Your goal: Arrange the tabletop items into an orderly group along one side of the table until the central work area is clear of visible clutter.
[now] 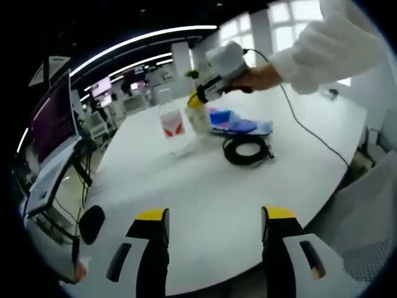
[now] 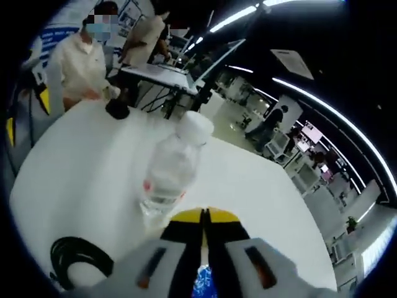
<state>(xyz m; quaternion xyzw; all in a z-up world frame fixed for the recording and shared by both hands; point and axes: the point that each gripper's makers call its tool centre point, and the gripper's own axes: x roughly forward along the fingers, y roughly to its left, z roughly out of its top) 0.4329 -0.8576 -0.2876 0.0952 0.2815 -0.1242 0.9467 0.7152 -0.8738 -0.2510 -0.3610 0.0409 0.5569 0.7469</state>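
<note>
A clear water bottle (image 1: 172,124) with a red label and white cap stands upright mid-table; it shows just ahead of the jaws as bottle (image 2: 170,167). A hand in a white sleeve holds my right gripper (image 1: 198,102) right beside the bottle, over the edge of a blue packet (image 1: 239,124). Its yellow-tipped jaws are closed together, and my right gripper (image 2: 205,217) has nothing between them, with the blue packet (image 2: 203,285) below. A black cable coil (image 1: 247,149) lies near the packet, also seen as coil (image 2: 74,261). My left gripper (image 1: 216,217) hangs open over bare table near its front edge.
A small black round object (image 1: 92,222) sits at the table's left edge, seen too as the round object (image 2: 116,112). A monitor (image 1: 53,118) stands off the table's left side. People (image 2: 80,62) stand beyond the far edge by other desks.
</note>
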